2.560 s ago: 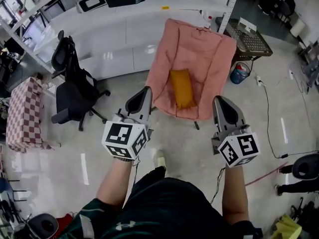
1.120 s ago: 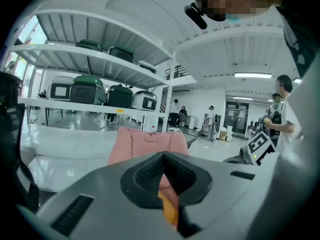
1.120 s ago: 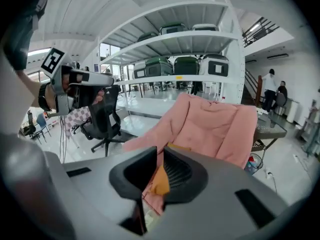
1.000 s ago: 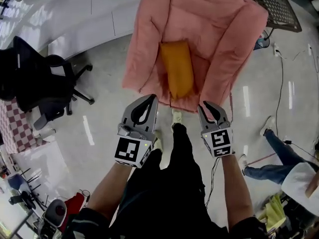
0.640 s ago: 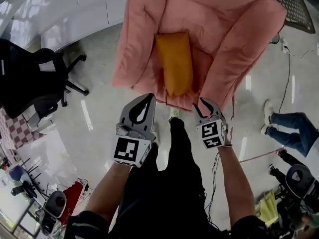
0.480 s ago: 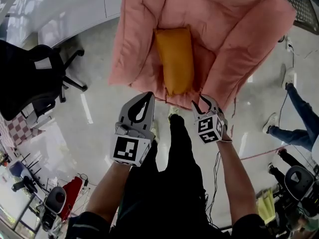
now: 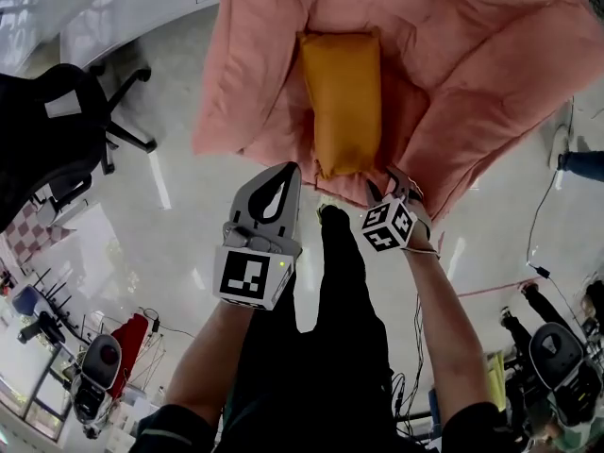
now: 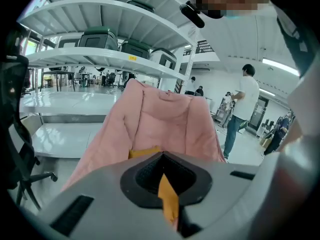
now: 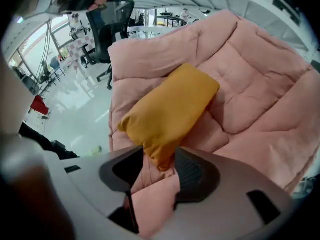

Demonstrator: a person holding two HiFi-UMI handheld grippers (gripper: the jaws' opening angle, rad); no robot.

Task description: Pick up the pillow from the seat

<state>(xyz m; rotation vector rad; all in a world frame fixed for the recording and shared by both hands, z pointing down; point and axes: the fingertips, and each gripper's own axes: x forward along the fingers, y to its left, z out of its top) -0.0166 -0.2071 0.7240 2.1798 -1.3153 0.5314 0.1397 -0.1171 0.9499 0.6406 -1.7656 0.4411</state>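
An orange pillow (image 7: 344,102) lies lengthwise on the seat of a pink padded chair (image 7: 453,74). My right gripper (image 7: 389,179) is at the pillow's near end, just over the seat's front edge. In the right gripper view its jaws are opening, and the pillow's (image 9: 170,109) lower corner hangs between the pads without being pressed; my right gripper (image 9: 160,154) holds nothing. My left gripper (image 7: 286,170) hovers shut to the left, short of the chair. Through its closed tips (image 8: 162,156) a strip of pillow (image 8: 145,152) and the chair (image 8: 160,119) show beyond.
A black office chair (image 7: 47,130) stands on the glossy floor at the left. The person's dark trouser leg and shoe (image 7: 330,217) are right below the seat edge. Another person's legs (image 7: 585,163) are at the right edge. White shelving with crates (image 8: 100,59) is behind the chair.
The view has closed in on the pink chair. My right gripper has gone forward to the pillow's near end and its jaws have spread. The left gripper stays shut, trailing at the left.
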